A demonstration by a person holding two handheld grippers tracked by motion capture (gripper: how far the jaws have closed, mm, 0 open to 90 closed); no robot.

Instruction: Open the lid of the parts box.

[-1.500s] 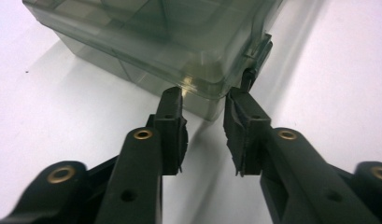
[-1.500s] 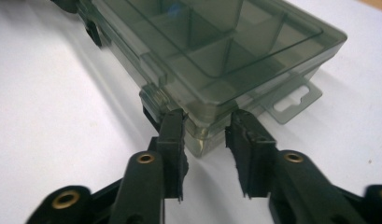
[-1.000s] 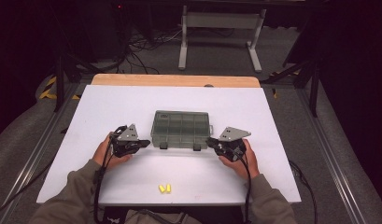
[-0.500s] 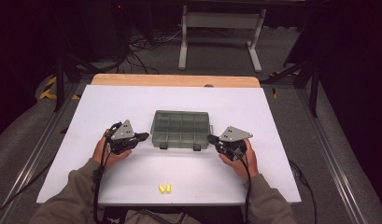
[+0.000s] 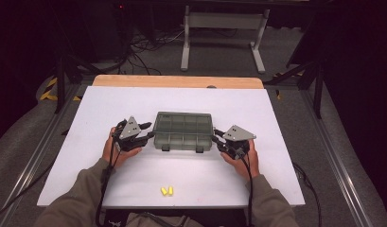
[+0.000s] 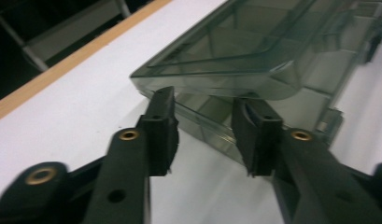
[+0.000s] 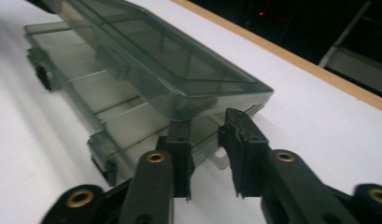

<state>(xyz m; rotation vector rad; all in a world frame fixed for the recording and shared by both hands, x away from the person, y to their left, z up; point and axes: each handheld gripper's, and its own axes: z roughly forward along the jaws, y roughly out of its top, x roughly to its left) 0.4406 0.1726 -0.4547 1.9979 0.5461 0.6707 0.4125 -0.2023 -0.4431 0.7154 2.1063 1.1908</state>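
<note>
Plainly, everything turns on the smoky plastic compartment box [image 5: 183, 131]: from above, its long axis runs across the white table [image 5: 77, 156] from one hand to the other, with its two latches on the edge facing the person. The left gripper [image 5: 147, 131] sits at the box's left short end and the right gripper [image 5: 216, 138] at its right short end, each equally near and pointing inward at it. Two small yellow pieces [image 5: 167, 191] lie well apart from the box, on the person's side of it.

Along the left gripper [image 6: 205, 123], the jaws have just been opening and stand apart; the box [image 6: 254, 56] lies straight ahead, its lid [image 6: 235, 42] raised a little above the tray [image 6: 212, 126], and the tray's corner sits in the gap between the pads, which do not seem to press on it.

Along the right gripper [image 7: 207, 135], the jaws have likewise been opening and are apart. The lid [image 7: 179, 70] overhangs just above their tips, the tray's edge [image 7: 132, 121] beside the left-hand jaw; no pad looks clamped on either.
</note>
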